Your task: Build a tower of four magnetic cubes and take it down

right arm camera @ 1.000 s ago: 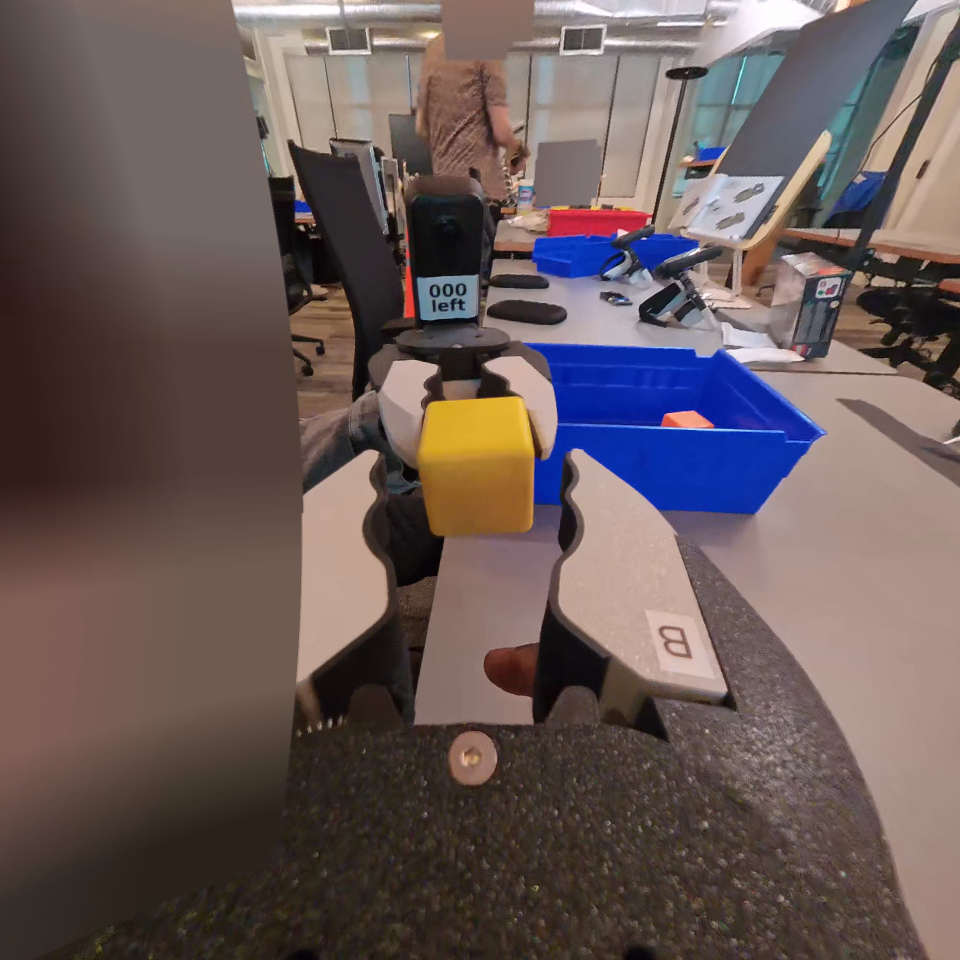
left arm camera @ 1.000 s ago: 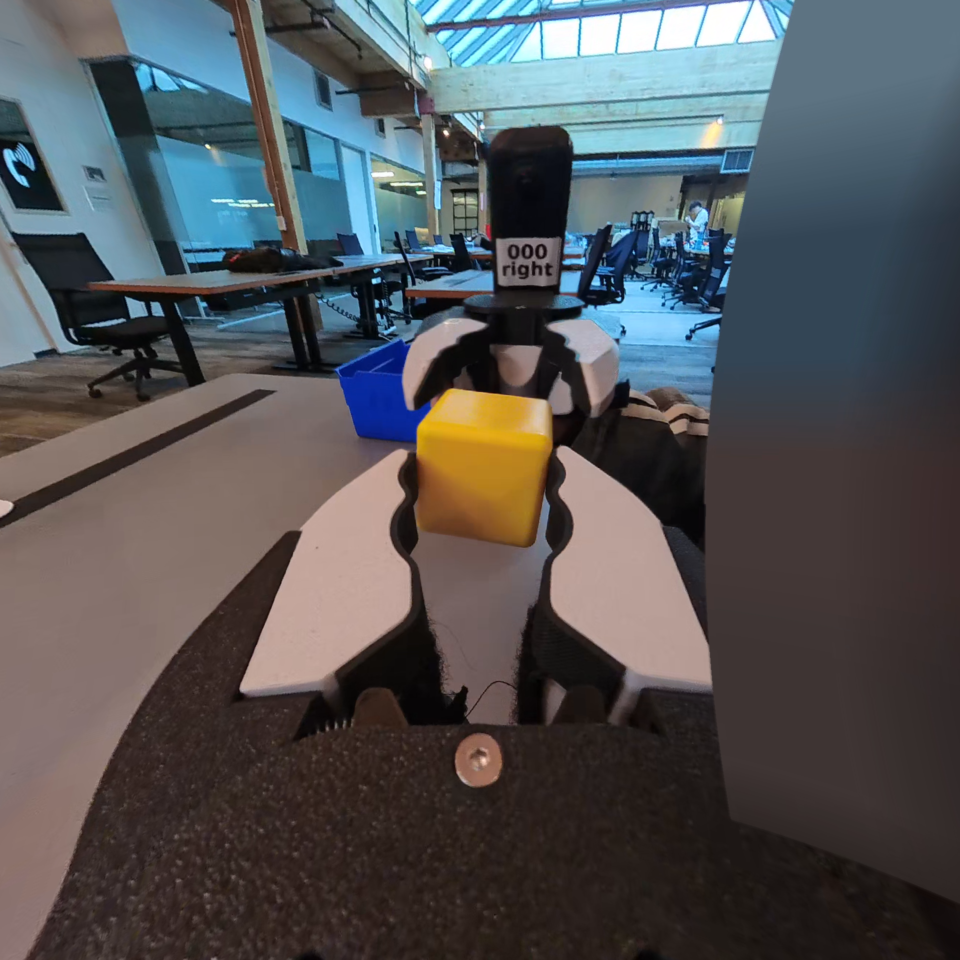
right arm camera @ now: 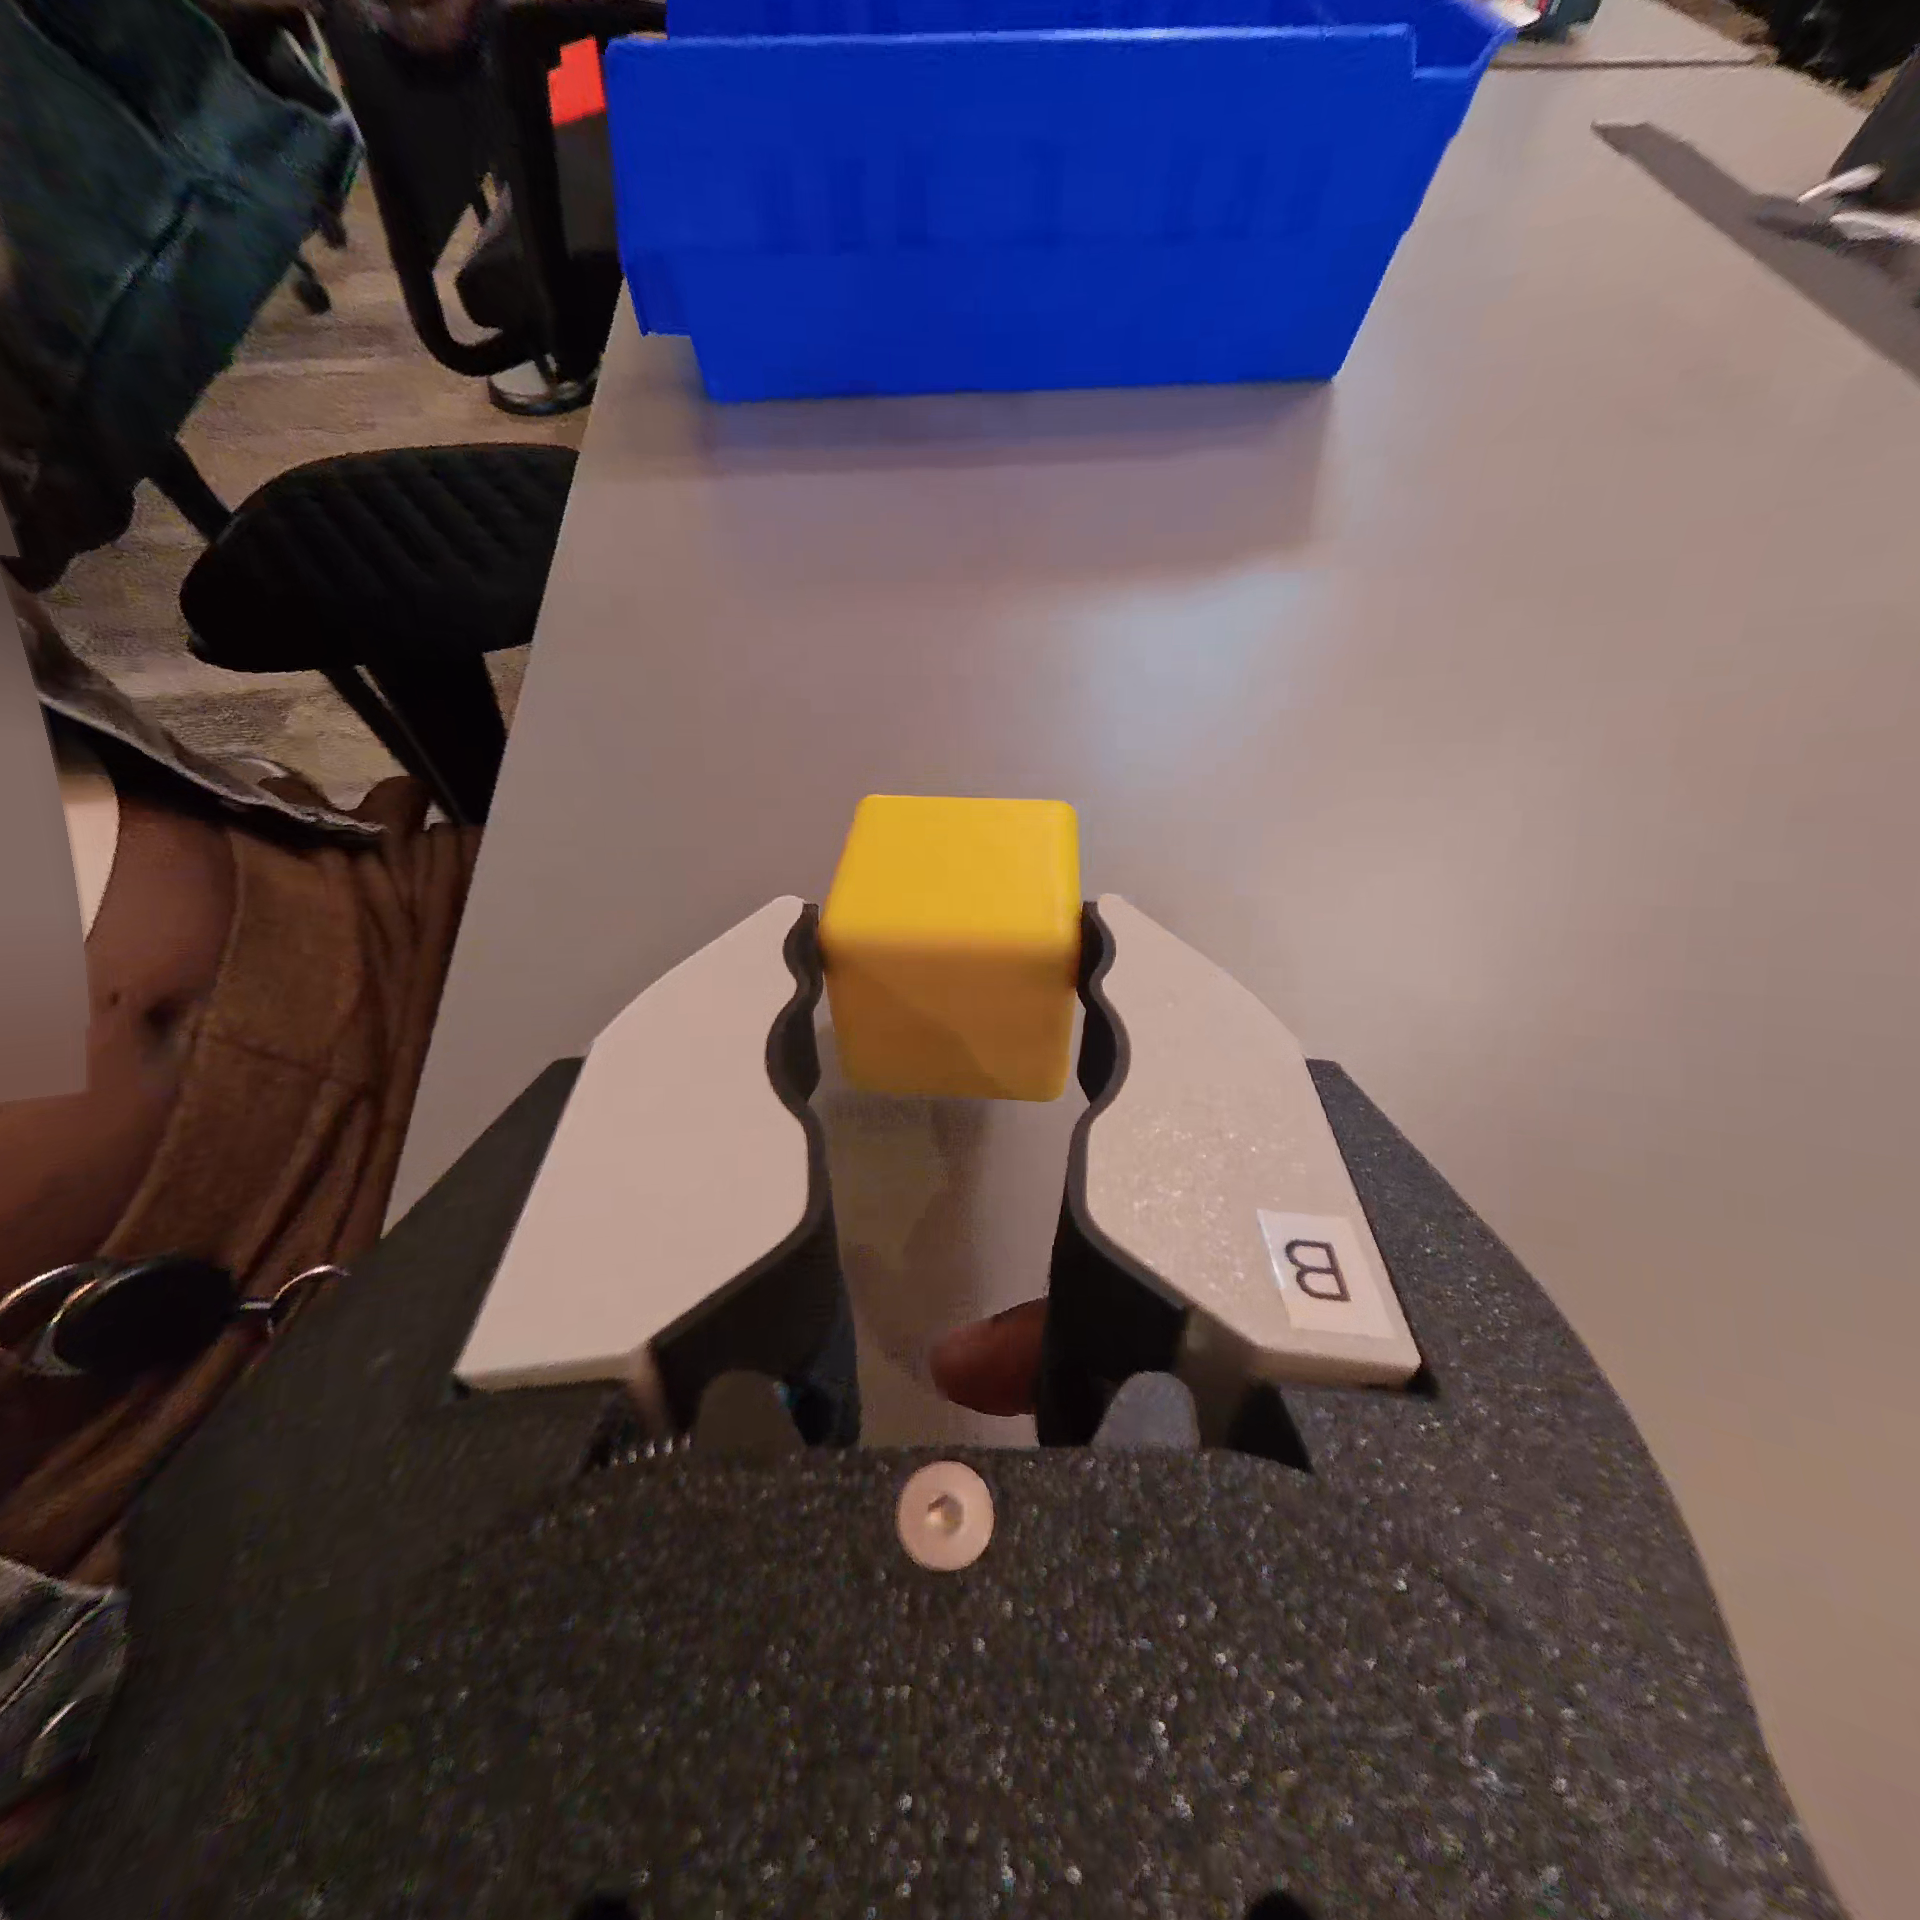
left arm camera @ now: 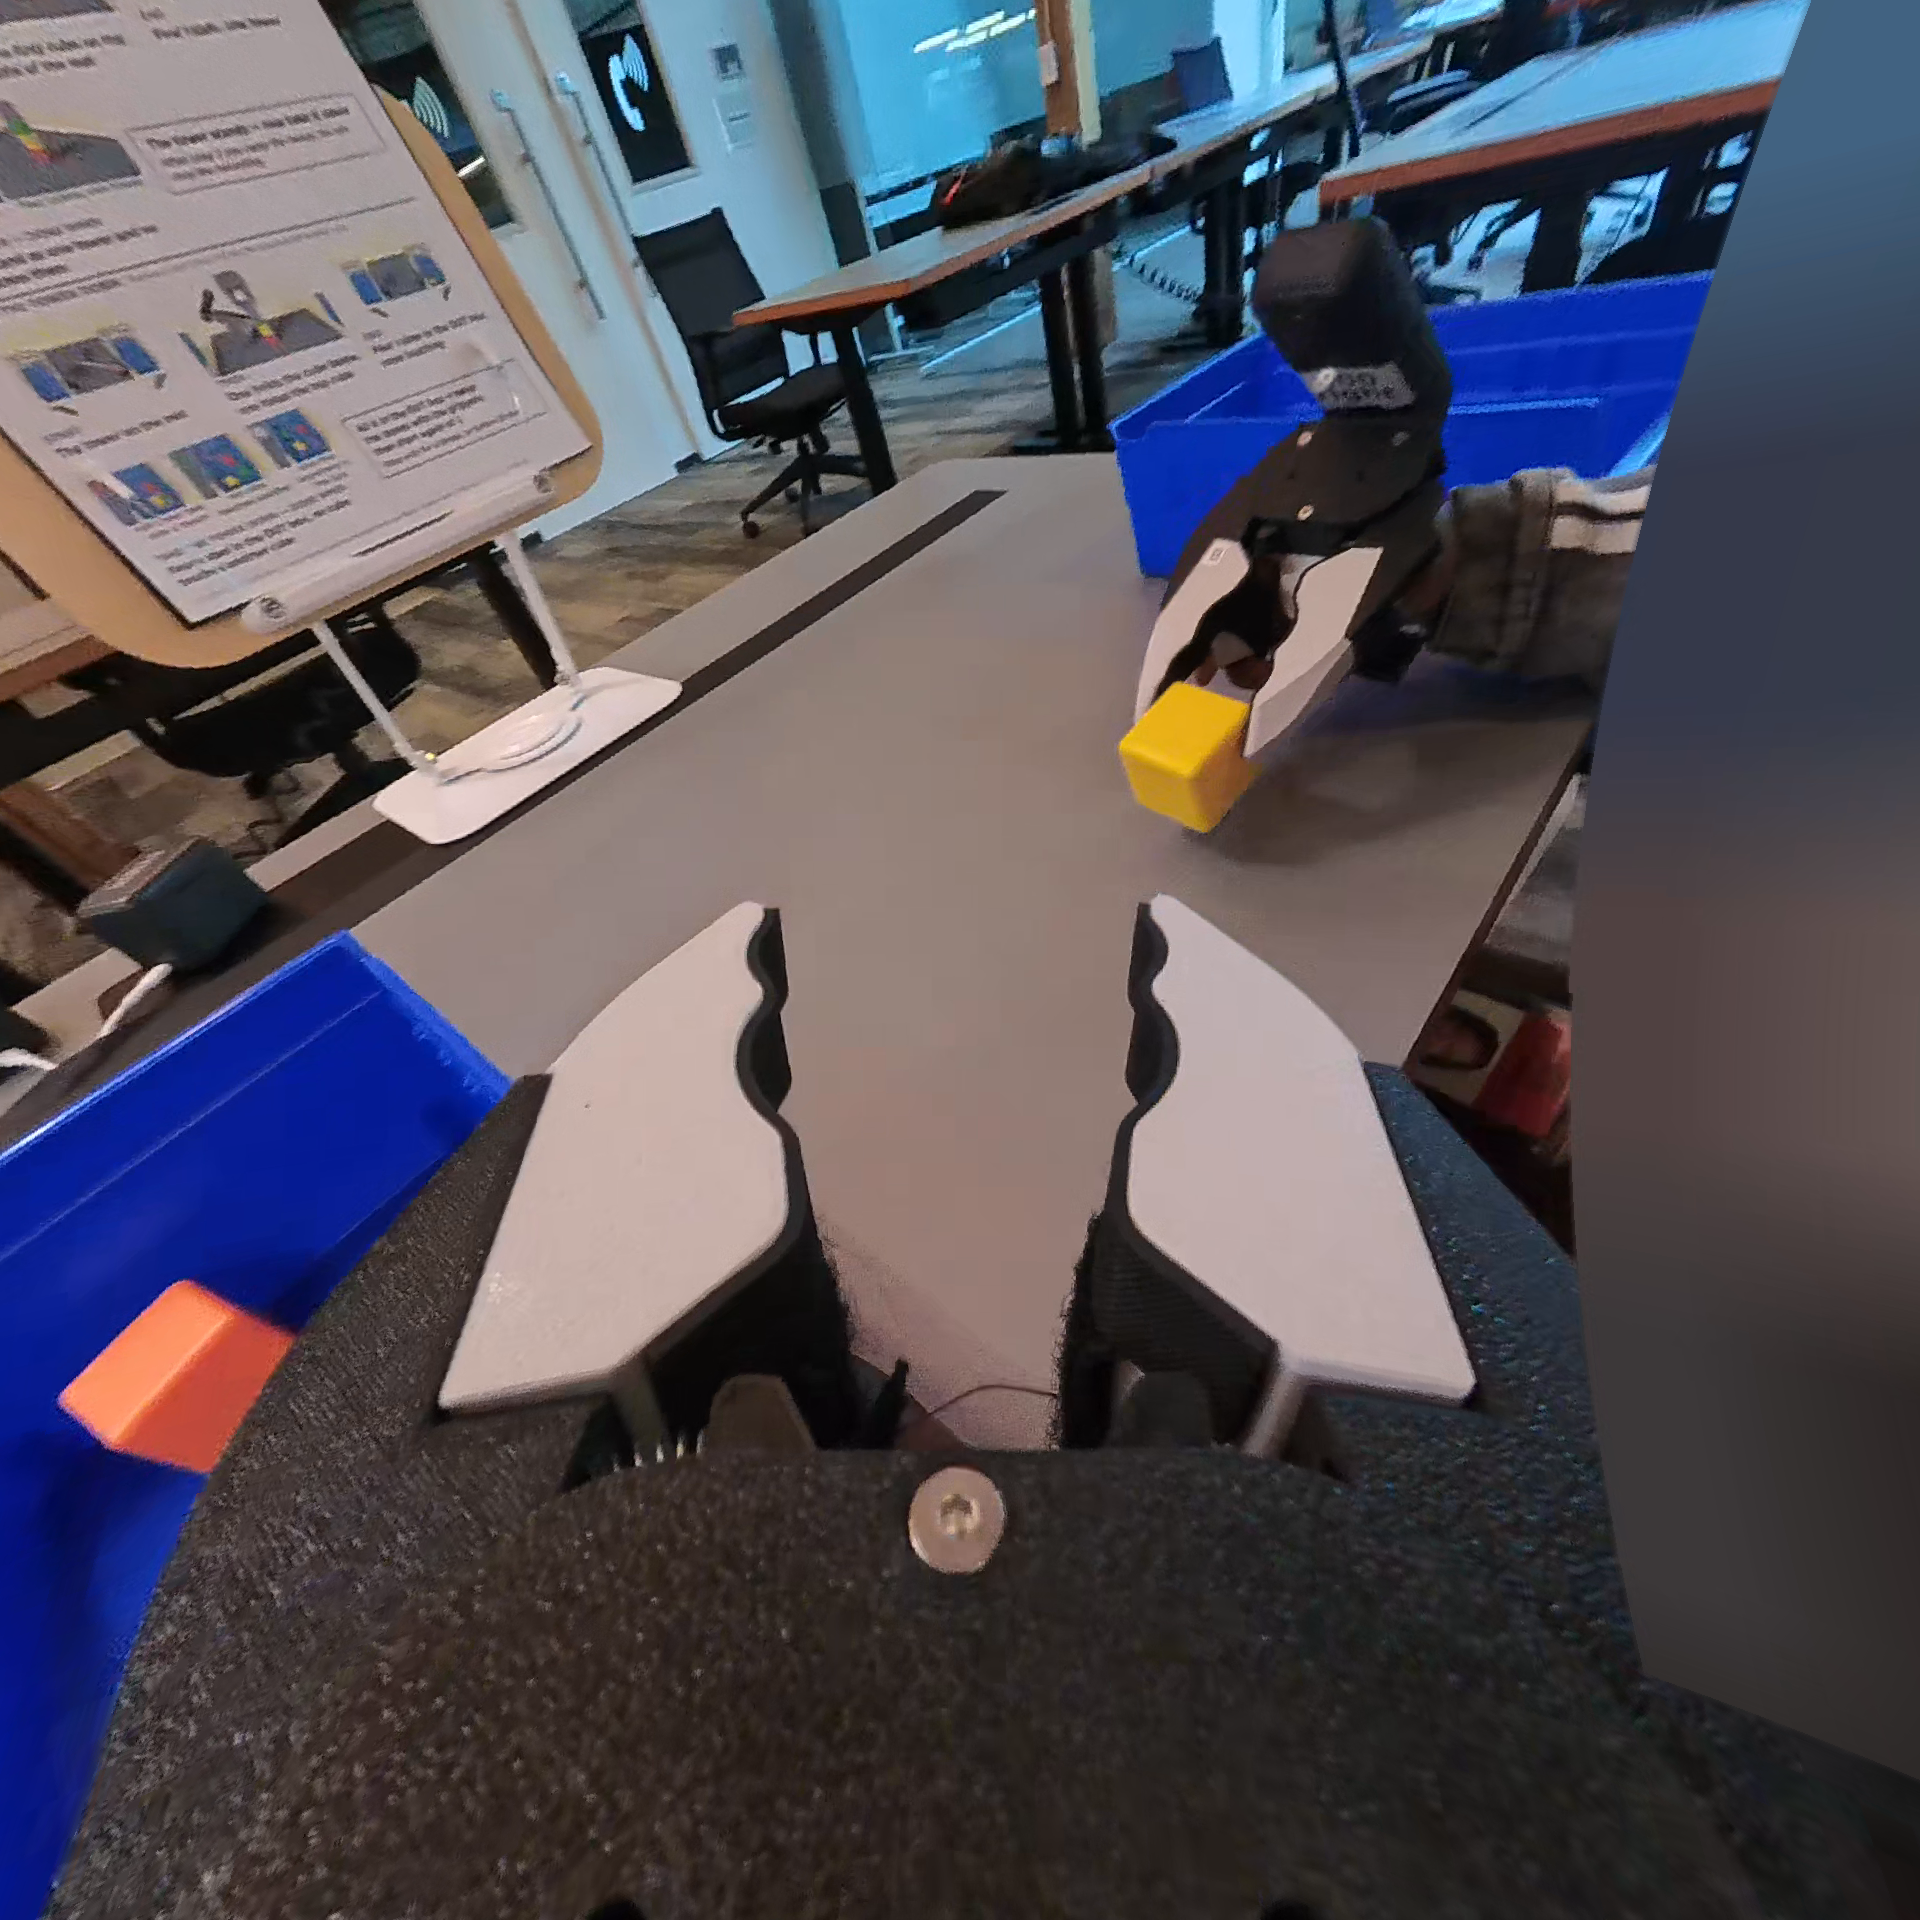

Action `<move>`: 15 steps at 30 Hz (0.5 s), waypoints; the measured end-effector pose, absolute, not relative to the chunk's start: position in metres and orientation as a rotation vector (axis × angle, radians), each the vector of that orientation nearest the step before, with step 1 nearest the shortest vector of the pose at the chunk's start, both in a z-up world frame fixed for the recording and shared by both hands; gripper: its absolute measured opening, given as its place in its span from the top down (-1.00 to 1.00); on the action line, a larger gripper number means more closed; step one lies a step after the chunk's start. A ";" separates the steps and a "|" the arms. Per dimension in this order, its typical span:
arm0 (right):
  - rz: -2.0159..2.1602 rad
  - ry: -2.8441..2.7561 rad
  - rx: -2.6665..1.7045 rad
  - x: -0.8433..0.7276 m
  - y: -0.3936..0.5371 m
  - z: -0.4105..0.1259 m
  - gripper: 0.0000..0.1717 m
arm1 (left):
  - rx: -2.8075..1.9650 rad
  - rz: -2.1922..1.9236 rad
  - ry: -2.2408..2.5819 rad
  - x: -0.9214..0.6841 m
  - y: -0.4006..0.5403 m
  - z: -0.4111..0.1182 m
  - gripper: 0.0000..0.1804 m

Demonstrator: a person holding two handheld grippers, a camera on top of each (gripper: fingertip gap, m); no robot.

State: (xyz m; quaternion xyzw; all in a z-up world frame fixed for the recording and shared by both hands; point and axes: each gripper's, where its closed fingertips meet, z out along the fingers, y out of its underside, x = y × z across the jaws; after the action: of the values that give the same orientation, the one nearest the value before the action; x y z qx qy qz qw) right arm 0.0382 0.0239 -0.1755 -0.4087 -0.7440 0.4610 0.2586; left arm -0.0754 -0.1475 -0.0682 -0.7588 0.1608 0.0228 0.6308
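Yellow cube (right arm camera: 951, 951) clamped between right gripper (right arm camera: 951, 971) jaws' tips.

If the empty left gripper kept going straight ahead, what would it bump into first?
Probably nothing soon. The left gripper points along bare table. The yellow cube in the right gripper sits off to the right of that line, though depth is unclear.

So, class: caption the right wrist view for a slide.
Right gripper holds a yellow cube above the grey table.

Black pebbled claw (right arm camera: 951, 997) body, pale grey fingers (right arm camera: 675, 1122) (wavy black pads), silver screw (right arm camera: 943, 1529).
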 end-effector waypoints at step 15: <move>1.286 -2.224 -1.078 0.048 0.021 -0.205 0.44 | -2.001 0.070 0.256 -0.123 -0.171 -0.093 0.14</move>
State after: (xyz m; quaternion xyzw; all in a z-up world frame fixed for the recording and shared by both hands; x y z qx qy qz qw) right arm 0.0479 0.0209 -0.2047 -0.3808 -0.7857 0.4544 0.1765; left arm -0.1228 -0.1713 -0.0930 -0.8391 0.1074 0.0294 0.5325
